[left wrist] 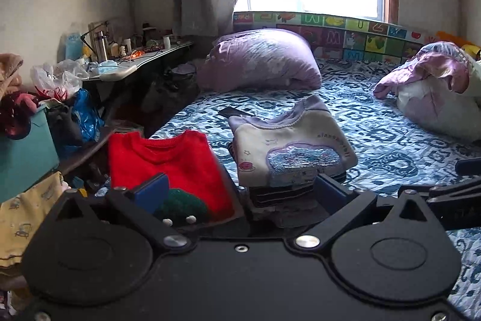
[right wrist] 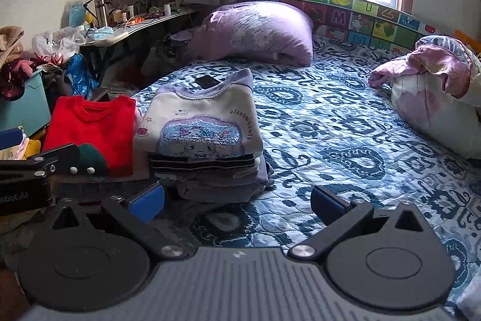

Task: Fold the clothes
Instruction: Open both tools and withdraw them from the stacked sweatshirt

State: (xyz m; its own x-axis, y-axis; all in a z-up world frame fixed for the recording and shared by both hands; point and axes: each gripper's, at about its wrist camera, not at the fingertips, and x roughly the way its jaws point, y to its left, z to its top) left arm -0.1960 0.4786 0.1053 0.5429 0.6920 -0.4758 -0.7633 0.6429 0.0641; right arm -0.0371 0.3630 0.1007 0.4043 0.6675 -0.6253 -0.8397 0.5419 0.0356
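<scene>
A folded red sweater [left wrist: 168, 161] with a green patch lies at the bed's left edge; it also shows in the right wrist view [right wrist: 93, 125]. Beside it stands a stack of folded clothes topped by a white and purple sweatshirt with a sequin picture [left wrist: 288, 146], also in the right wrist view [right wrist: 204, 122]. My left gripper [left wrist: 240, 191] is open and empty, just in front of both piles. My right gripper [right wrist: 237, 202] is open and empty over the blue quilt, in front of the stack. The left gripper shows at the left of the right wrist view [right wrist: 45, 164].
The blue patterned quilt [right wrist: 345, 140] covers the bed. A purple pillow [right wrist: 255, 32] lies at the back, a pink and white bundle [right wrist: 436, 92] at the right. A phone [right wrist: 207, 80] lies behind the stack. A cluttered desk [left wrist: 126, 62] and teal bin [left wrist: 24, 152] stand left.
</scene>
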